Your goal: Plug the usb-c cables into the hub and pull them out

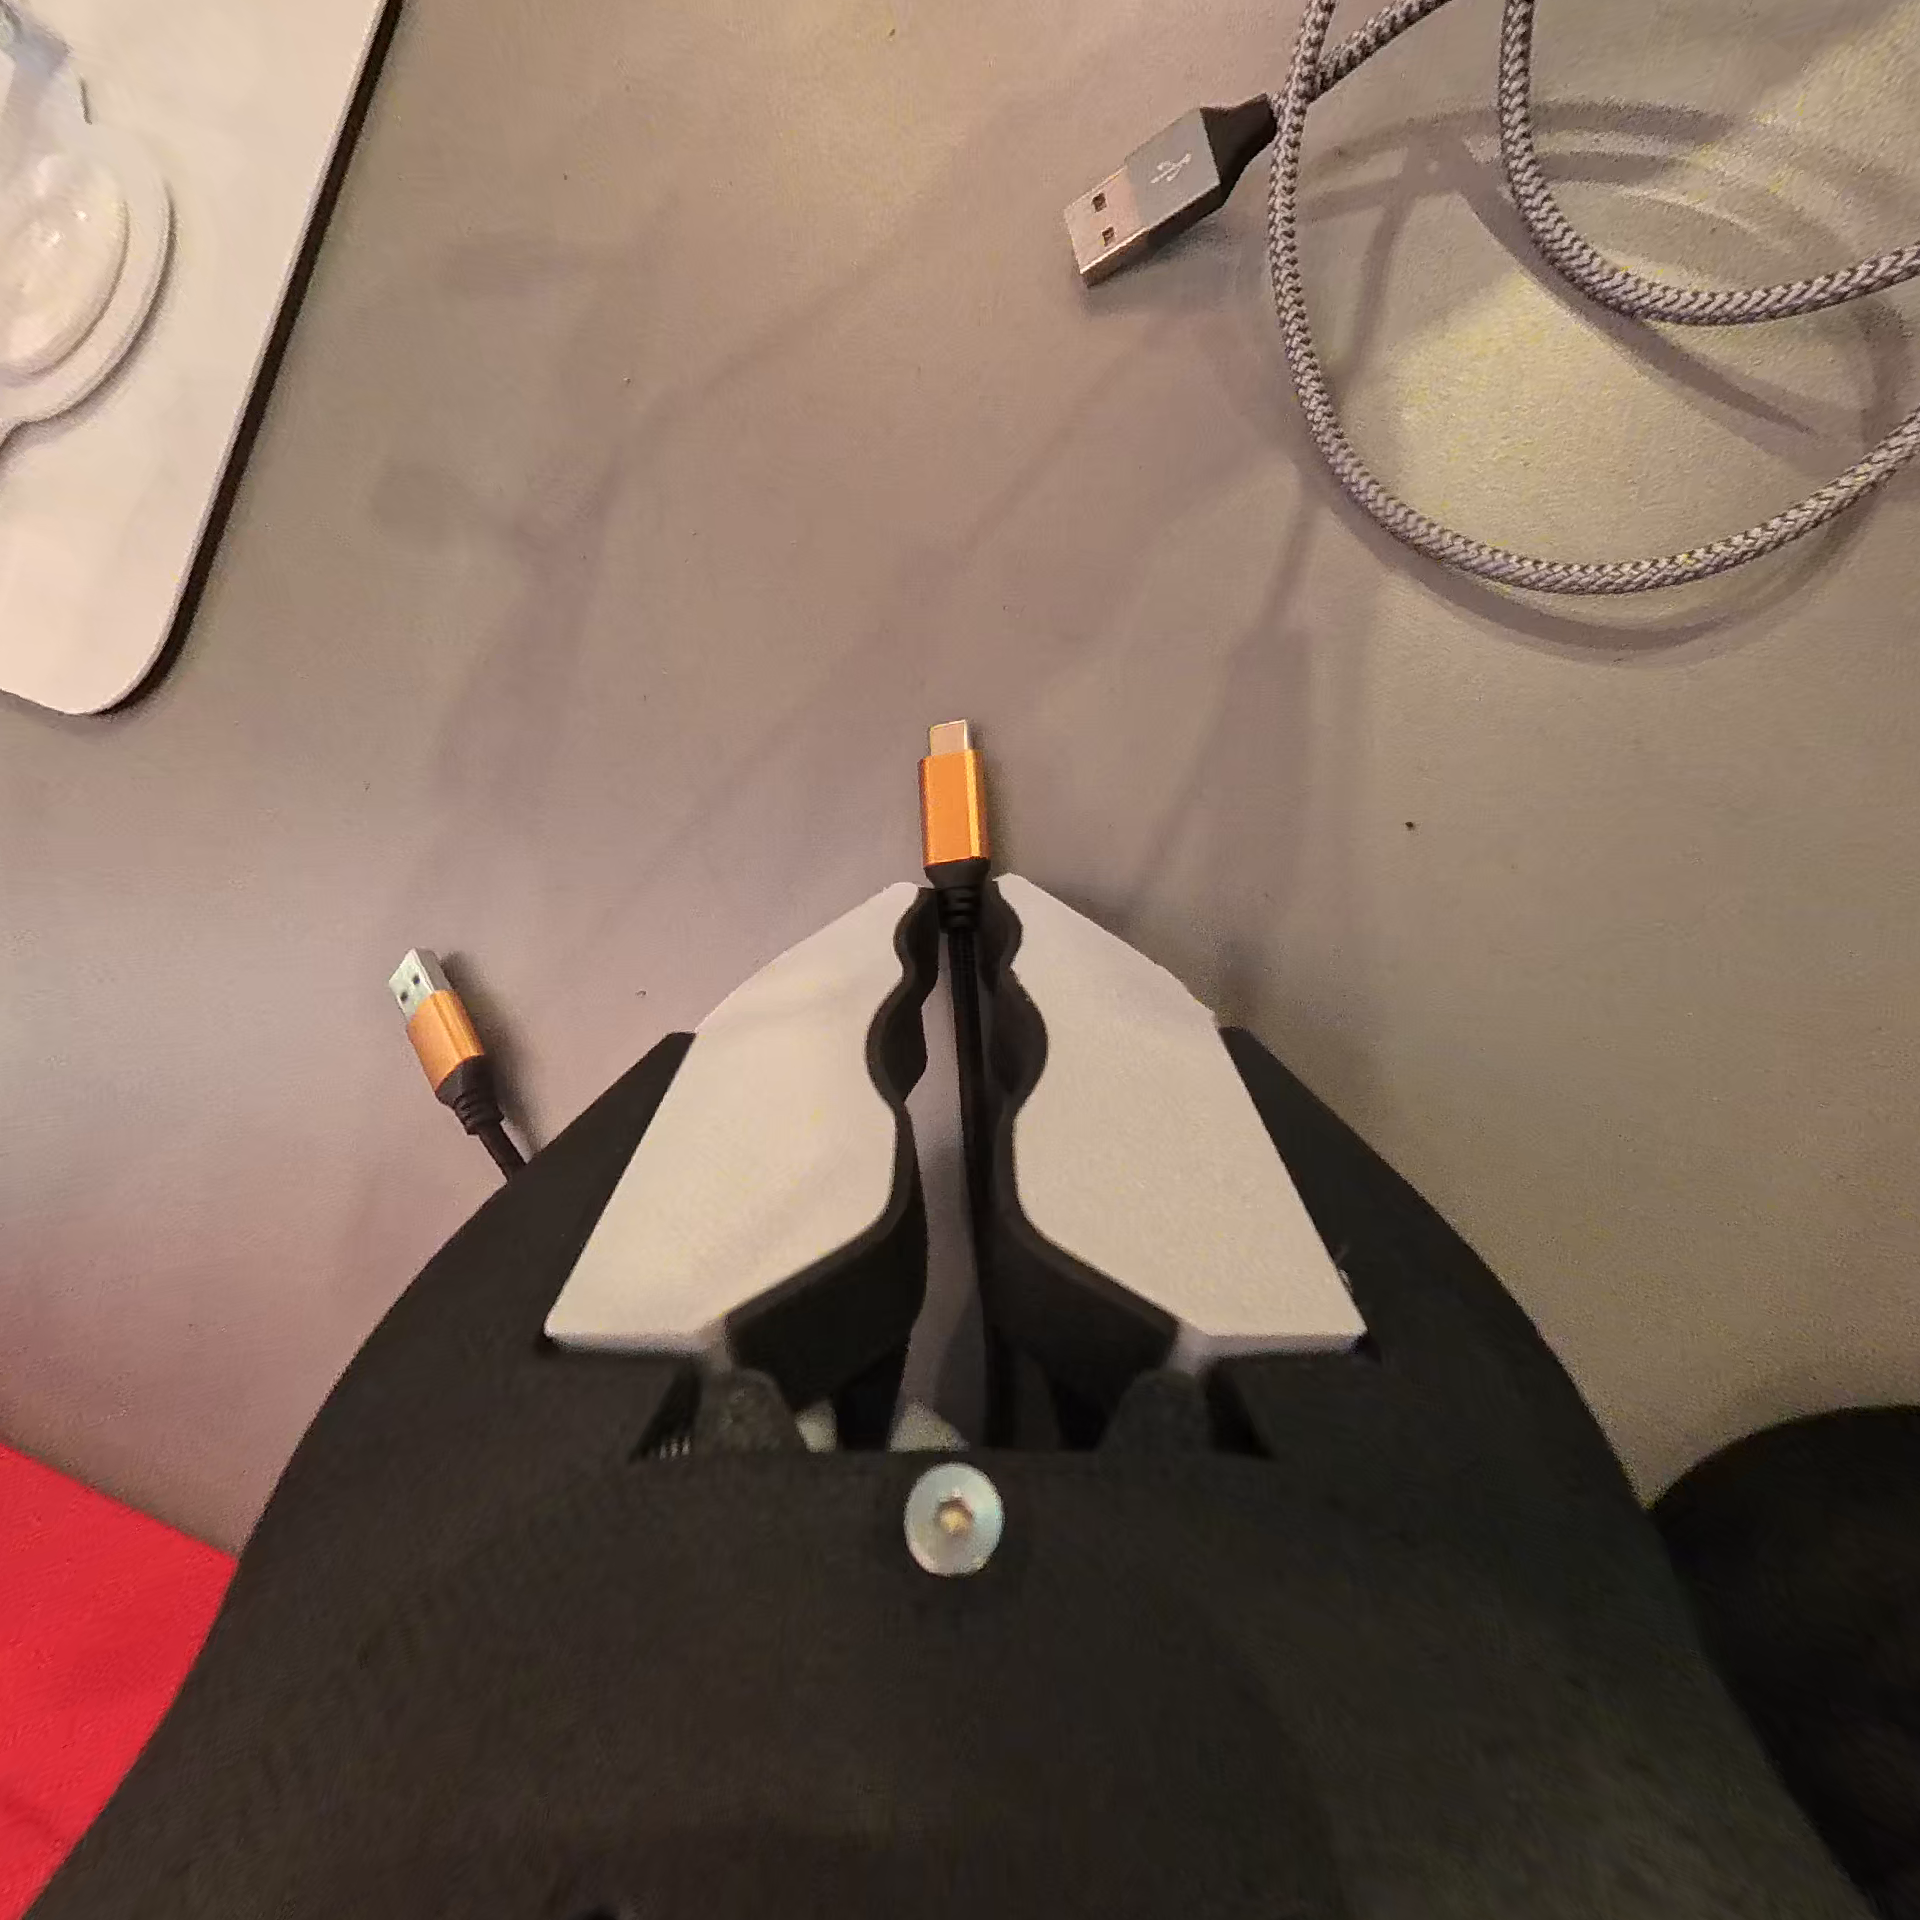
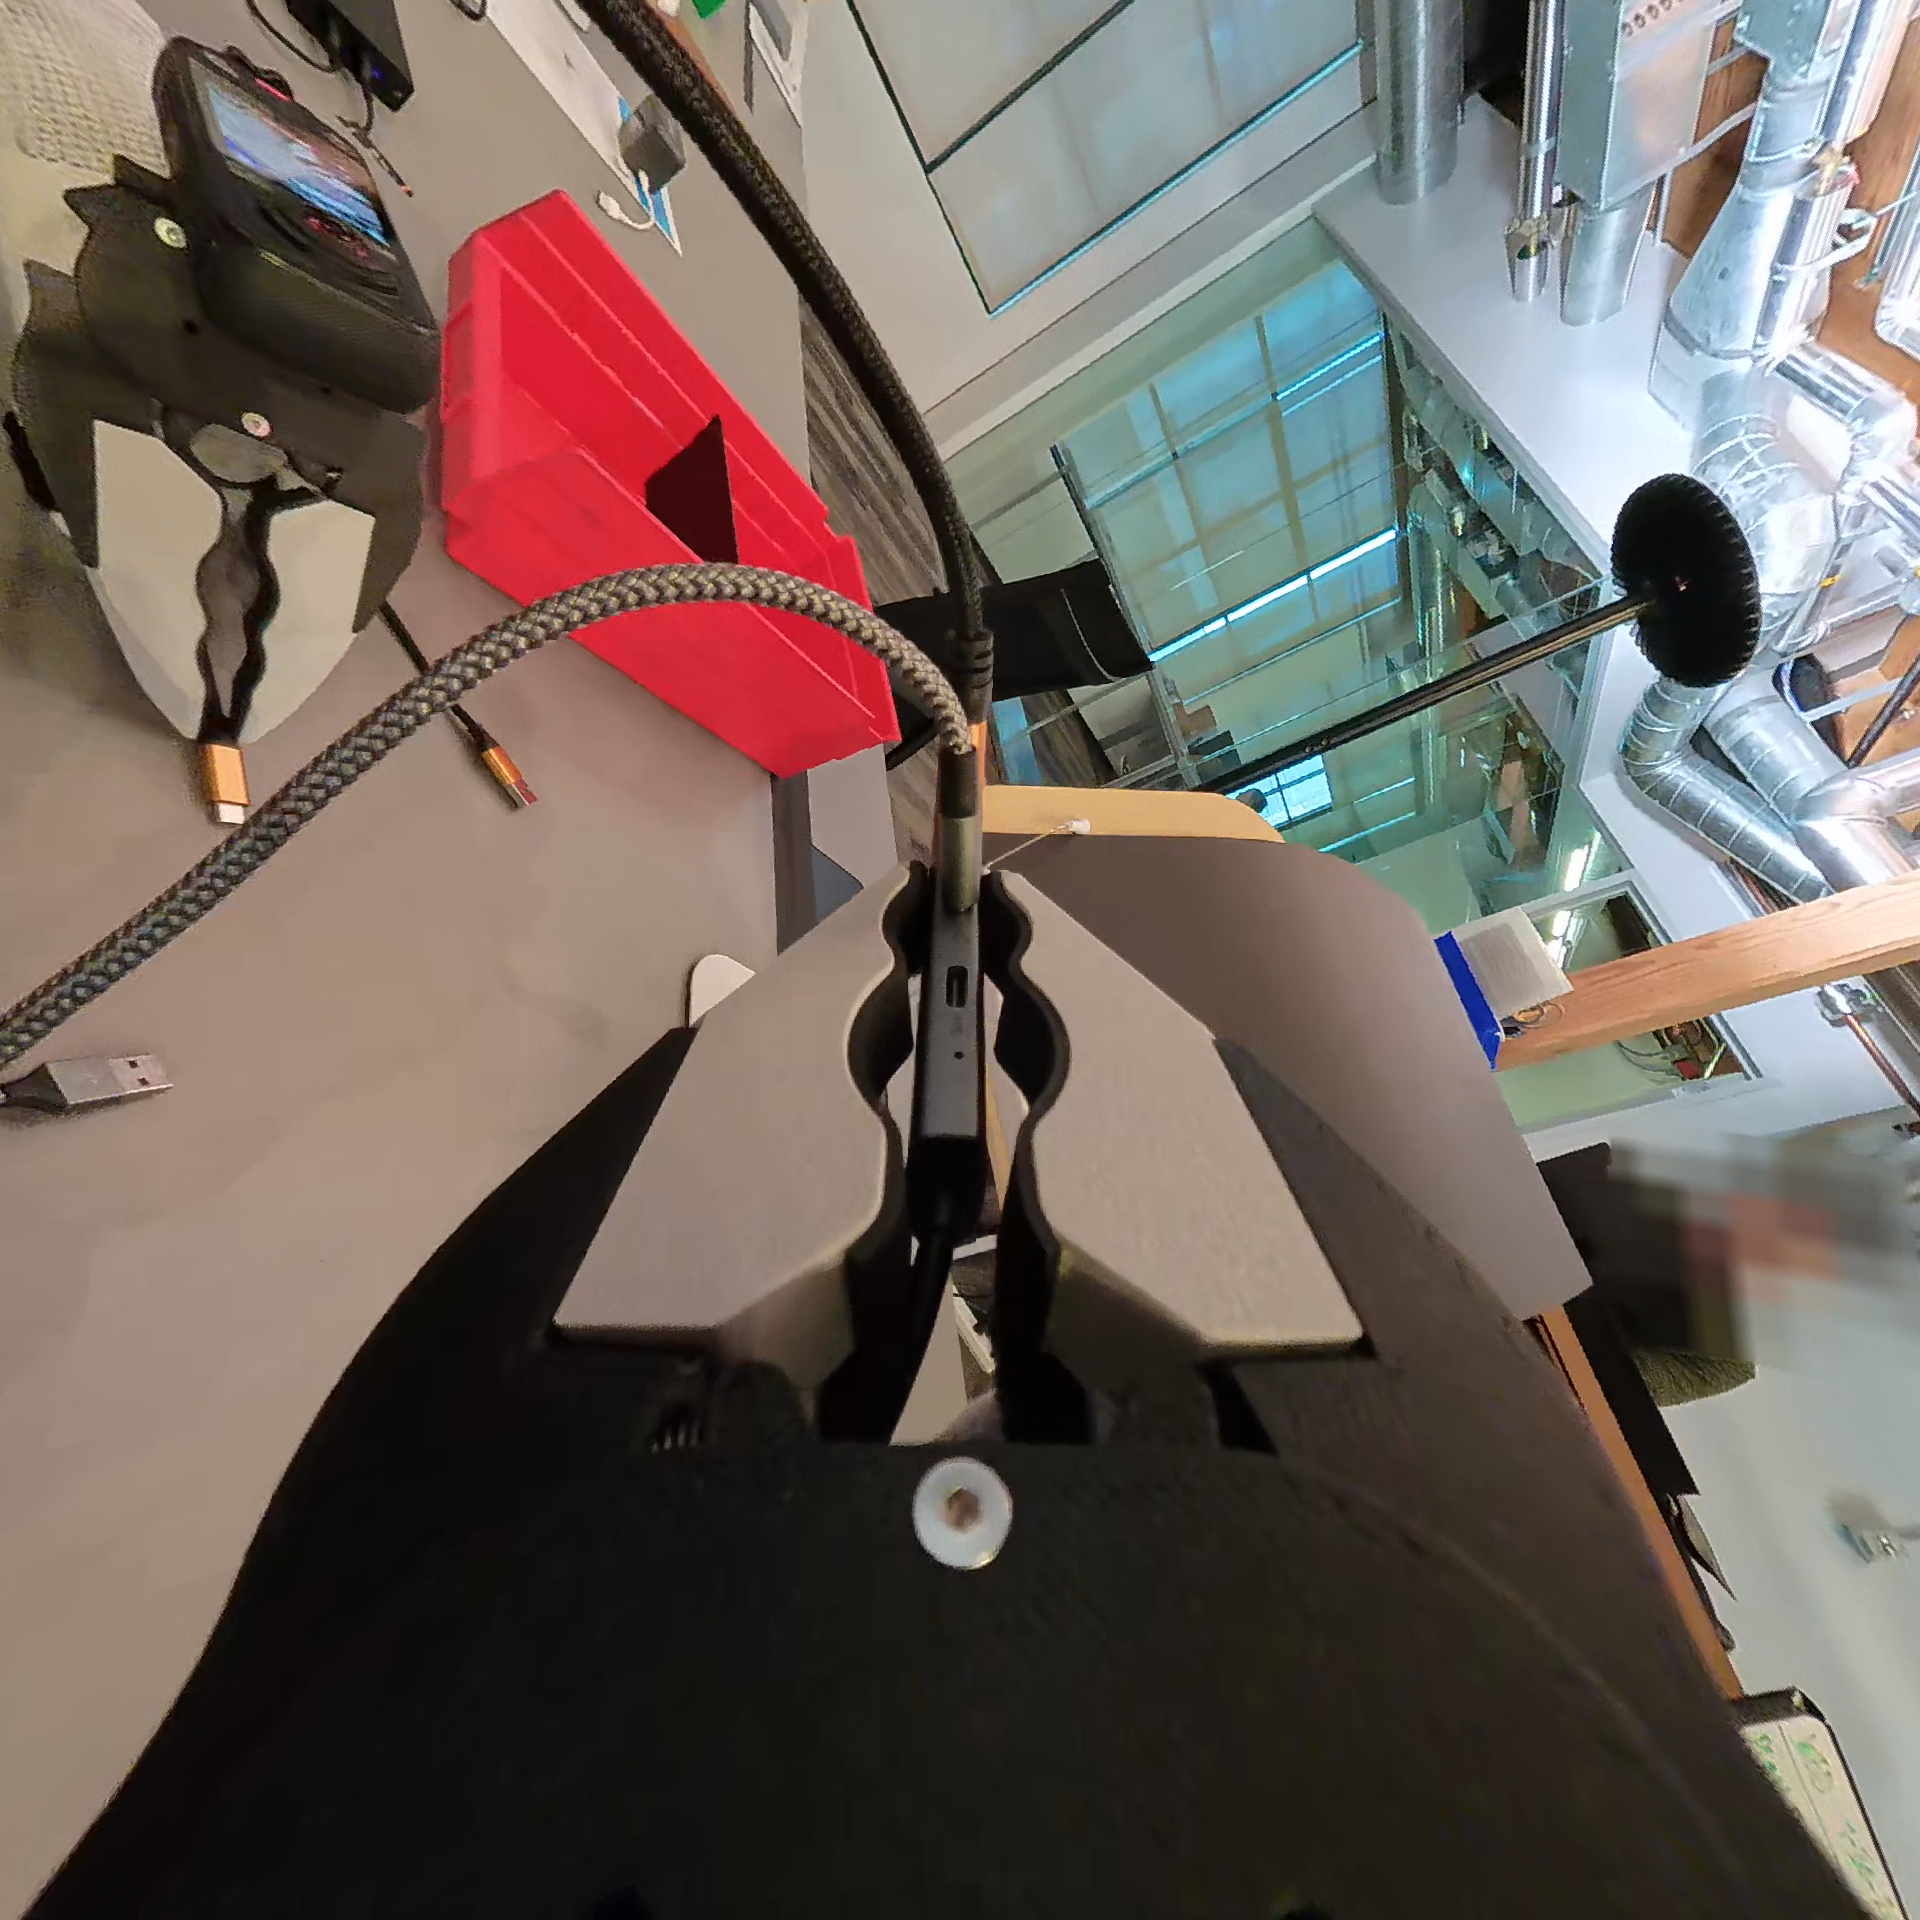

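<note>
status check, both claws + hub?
Left claw shut on orange USB-C cable, plug free. Right claw shut on hub, grey braided cable plugged in. Nothing blocking.

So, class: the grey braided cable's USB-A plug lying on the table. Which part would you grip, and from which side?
Grip the grey plug by its housing, not the bare metal tip or the braided cable. It lies flat on the table, so come from above, a claw closing across its two long edges. That likely leaves the tip free.
</note>
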`<state>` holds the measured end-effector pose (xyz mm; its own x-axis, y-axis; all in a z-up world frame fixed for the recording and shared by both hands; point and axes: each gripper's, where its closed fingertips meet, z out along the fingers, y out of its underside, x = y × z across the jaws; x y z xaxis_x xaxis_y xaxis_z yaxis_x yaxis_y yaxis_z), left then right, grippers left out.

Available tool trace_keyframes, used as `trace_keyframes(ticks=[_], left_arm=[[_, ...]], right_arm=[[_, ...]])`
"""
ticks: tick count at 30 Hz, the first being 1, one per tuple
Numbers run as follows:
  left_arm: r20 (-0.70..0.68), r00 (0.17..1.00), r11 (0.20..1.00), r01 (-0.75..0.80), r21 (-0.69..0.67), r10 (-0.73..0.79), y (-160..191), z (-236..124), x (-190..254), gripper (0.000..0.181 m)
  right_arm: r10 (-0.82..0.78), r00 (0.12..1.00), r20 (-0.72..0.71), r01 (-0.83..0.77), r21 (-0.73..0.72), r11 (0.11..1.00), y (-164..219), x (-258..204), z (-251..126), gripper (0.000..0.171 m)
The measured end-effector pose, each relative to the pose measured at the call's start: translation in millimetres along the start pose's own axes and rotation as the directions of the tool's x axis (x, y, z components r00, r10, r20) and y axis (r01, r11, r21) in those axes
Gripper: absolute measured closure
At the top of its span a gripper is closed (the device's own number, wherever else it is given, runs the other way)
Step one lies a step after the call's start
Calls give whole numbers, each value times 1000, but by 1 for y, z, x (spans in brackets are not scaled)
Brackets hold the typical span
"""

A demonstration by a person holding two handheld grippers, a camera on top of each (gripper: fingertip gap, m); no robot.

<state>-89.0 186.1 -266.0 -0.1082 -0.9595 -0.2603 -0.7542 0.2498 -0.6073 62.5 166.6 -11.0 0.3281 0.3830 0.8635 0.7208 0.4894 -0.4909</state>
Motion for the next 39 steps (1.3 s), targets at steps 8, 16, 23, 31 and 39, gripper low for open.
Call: trace_keyframes(ticks=[8, 16, 23, 31, 39], left_arm=[[47, 998, 988, 43, 147, -50, -34, -37, -27, 173], [69, 997, 975, 11, 223, -27, -89, -88, -52, 174], [62, 998, 967, -32, 253, 17, -115, -96, -58, 174], [4, 997, 910, 73, 408, -82, -134, -103, -63, 174], [-117, 972, 802, 236, 548, -205, -151, -109, -69, 174]], right_arm=[[-22, 989, 144, 22, 0, 1000, -4, -45, 23, 164], [-114, 974, 198, 123, -35, 992, -8, -85, 51, 164], [-169, 973, 155, 182, -73, 981, -6, -84, 55, 164], [-193, 976, 97, 203, -99, 974, -3, -73, 52, 164], [-190, 982, 10, 190, -114, 975, -4, -61, 54, 164]])
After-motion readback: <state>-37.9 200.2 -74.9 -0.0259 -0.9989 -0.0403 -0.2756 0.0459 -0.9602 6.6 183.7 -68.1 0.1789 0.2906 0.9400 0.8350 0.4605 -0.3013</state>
